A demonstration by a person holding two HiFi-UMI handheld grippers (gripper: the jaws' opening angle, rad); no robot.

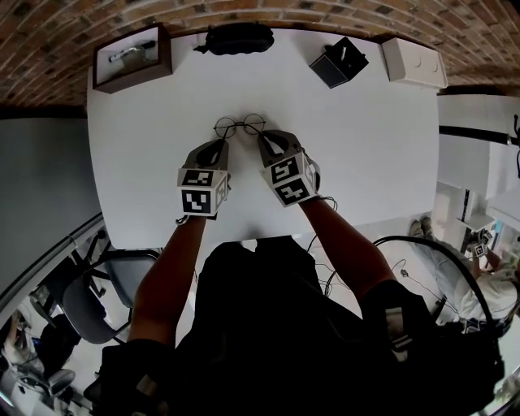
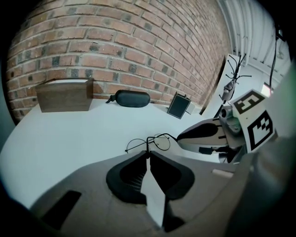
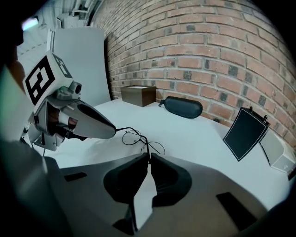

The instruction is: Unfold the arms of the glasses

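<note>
Both claws pinched on the glasses

The left claw (image 2: 148,153) and right claw (image 3: 149,156) are each closed to a sliver on a thin wire arm of the round glasses (image 1: 240,125). The glasses sit just beyond their tips, the white surface (image 1: 366,162) beneath. A dark case (image 1: 239,38) lies well beyond.

An office or lab room (hard to say which): white desk (image 1: 366,162), brick wall (image 1: 244,12), swivel chair (image 1: 81,309)

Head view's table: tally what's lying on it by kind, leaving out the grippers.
Round wire glasses: 1
Black glasses case: 1
Boxes: 3 (wooden box, black box, white box)
Total: 5
</note>
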